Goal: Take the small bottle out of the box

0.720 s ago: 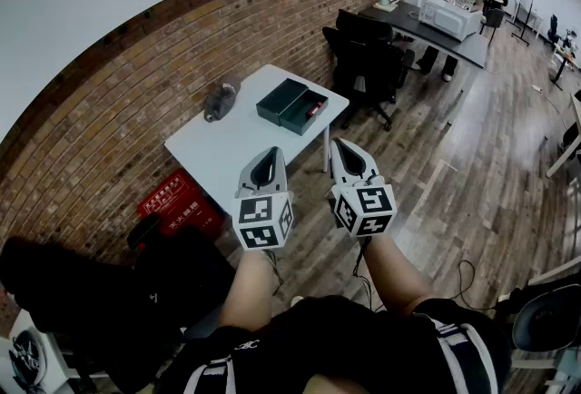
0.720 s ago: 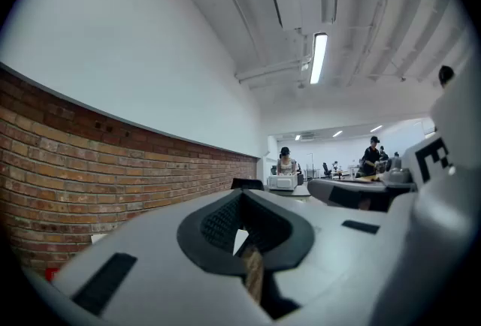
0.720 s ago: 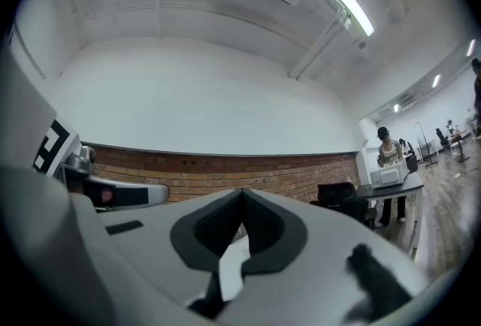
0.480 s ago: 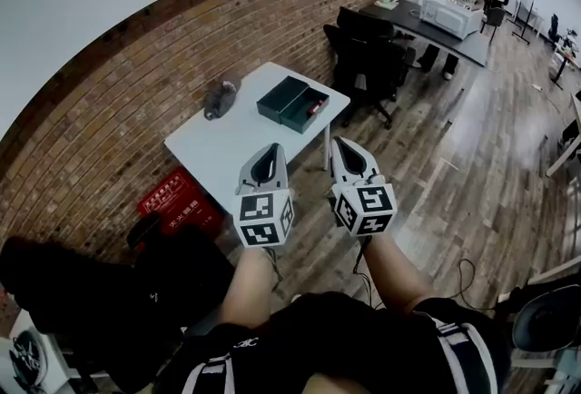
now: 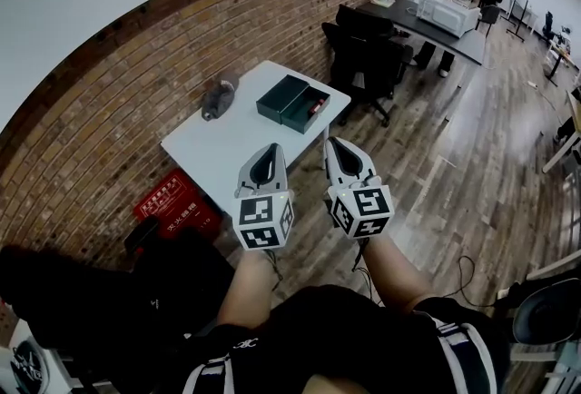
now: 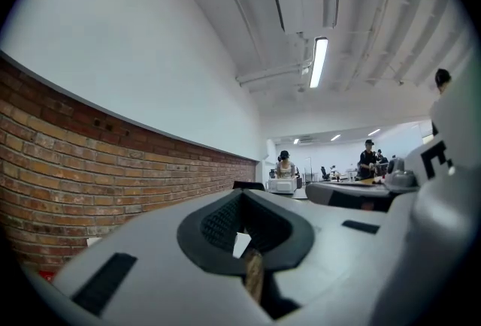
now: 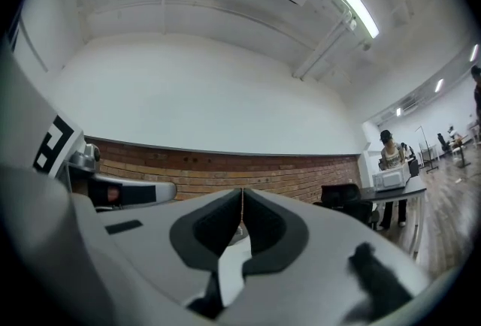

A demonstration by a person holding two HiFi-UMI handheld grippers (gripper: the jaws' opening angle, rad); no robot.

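The left gripper [image 5: 270,152] and the right gripper [image 5: 339,145] were held up side by side in front of the person, just apart from each other, on the near side of the white table [image 5: 213,156] and touching nothing on it. In each gripper's own view the two jaws met at their tips with nothing between them: both were closed and empty. The box [image 5: 292,102], dark green, lay open on the table's far right part, its two halves side by side. What seemed to be the small bottle [image 5: 314,108] showed only as a red speck inside the half nearer the table's right edge, too small to make out further. A grey object [image 5: 216,99] sat on the same table to the left of the box, close to the brick wall [image 5: 127,83], well apart from the box. On the wooden floor [image 5: 454,174], low against the wall beside the table's near end, stood a red crate [image 5: 177,201]. Beyond the table were black office chairs [image 5: 368,56], and behind them a dark desk [image 5: 436,34] carrying a white appliance [image 5: 449,15], with people at its far side.
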